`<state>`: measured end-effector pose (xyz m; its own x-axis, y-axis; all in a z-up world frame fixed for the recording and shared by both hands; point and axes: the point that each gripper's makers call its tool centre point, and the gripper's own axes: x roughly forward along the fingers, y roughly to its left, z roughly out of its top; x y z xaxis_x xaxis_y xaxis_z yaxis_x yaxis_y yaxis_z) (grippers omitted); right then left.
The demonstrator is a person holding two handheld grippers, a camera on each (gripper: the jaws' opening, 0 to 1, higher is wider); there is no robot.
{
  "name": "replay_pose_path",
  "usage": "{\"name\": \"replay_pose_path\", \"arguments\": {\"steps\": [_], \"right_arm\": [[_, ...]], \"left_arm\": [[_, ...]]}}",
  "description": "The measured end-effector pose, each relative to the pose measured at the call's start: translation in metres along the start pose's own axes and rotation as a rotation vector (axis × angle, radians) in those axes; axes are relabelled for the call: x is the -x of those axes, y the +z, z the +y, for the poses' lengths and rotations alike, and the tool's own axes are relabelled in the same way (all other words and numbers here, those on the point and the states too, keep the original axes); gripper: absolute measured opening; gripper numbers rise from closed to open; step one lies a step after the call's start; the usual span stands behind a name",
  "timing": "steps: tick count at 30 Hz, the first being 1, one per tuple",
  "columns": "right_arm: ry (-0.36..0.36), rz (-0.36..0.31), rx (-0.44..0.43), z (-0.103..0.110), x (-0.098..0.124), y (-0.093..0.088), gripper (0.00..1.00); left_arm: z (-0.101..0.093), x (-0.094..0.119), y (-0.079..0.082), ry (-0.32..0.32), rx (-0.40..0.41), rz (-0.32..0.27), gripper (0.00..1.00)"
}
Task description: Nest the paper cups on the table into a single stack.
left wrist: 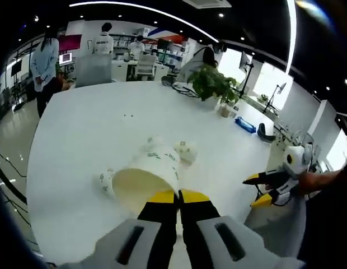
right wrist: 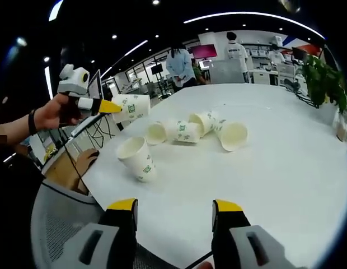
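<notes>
My left gripper [left wrist: 178, 197] is shut on the rim of a white paper cup with green print [left wrist: 148, 178], held mouth toward the camera above the white table [left wrist: 78, 134]. In the right gripper view the same left gripper [right wrist: 115, 106] holds that cup [right wrist: 132, 106] in the air at the left. Below it one cup [right wrist: 137, 158] stands tilted near the table's edge, and several cups lie on their sides in a row, from one [right wrist: 156, 132] to the widest [right wrist: 232, 135]. My right gripper [right wrist: 174, 207] is open with nothing between its jaws; it also appears at the right [left wrist: 254, 190].
A potted plant [left wrist: 212, 84] and a blue object [left wrist: 245, 124] sit at the table's far side. A grey mesh chair [right wrist: 50, 224] stands by the near edge. People stand by desks in the background. The table [right wrist: 274, 168] has open surface to the right of the cups.
</notes>
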<state>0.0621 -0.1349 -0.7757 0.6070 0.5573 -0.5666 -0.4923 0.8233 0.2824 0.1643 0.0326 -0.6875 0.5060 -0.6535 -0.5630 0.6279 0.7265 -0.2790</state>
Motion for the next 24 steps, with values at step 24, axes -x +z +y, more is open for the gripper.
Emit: {"name": "replay_pose_path", "arguments": {"steps": [24], "right_arm": [[0.010,0.013,0.020,0.005,0.000,-0.005,0.52]], "left_arm": [[-0.031,0.014,-0.041,-0.028,-0.001,0.052,0.00]]}}
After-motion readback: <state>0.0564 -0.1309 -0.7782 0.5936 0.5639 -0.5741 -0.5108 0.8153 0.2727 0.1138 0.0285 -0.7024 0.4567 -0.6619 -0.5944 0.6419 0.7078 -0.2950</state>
